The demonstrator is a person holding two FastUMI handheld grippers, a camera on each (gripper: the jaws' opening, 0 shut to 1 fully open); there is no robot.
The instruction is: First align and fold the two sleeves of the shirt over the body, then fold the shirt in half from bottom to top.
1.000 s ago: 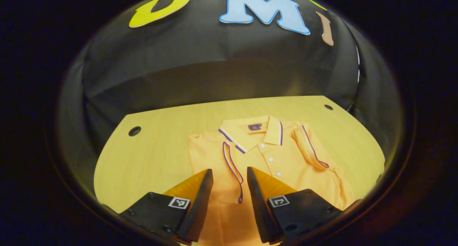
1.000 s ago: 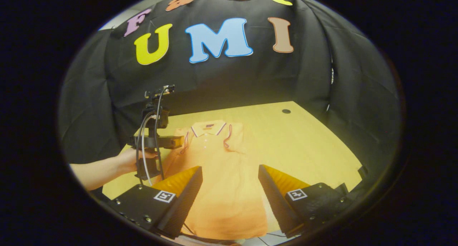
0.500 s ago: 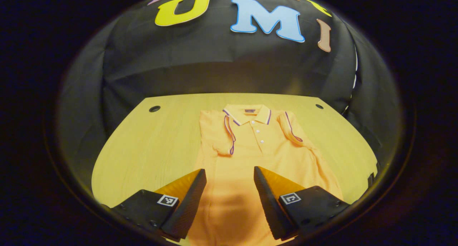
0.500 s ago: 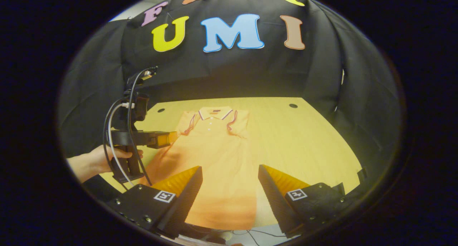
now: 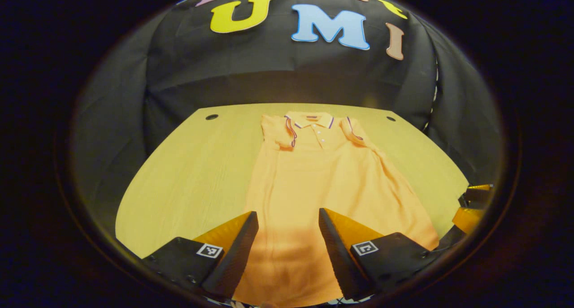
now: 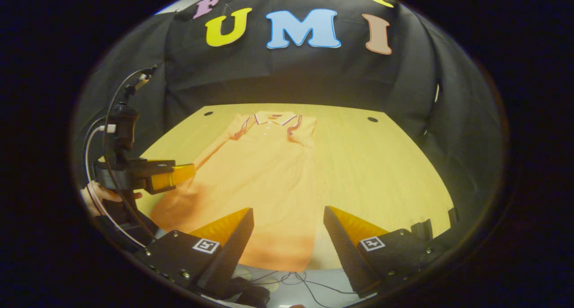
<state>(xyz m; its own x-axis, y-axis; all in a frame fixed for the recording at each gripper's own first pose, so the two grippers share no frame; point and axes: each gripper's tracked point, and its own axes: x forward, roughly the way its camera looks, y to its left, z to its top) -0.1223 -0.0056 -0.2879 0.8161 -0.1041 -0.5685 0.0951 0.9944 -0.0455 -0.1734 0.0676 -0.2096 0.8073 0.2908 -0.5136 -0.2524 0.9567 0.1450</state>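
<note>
fingers (image 5: 244, 245) of both grippers spread and empty over shirt (image 5: 314, 187), long axis collar-far, hem-near, flat on table (image 5: 188, 173)

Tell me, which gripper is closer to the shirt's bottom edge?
Roughly equal: the left gripper hangs over the shirt's hem, the right gripper over its right corner.

Shirt (image 5: 314, 182) collar label unreadable, perhaps too small

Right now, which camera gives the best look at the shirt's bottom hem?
The right gripper view: the shirt lies whole there, with its bottom hem at the table edge. In the left gripper view, the left gripper frames the shirt's lower part and the hem sits at the image's bottom edge.
</note>
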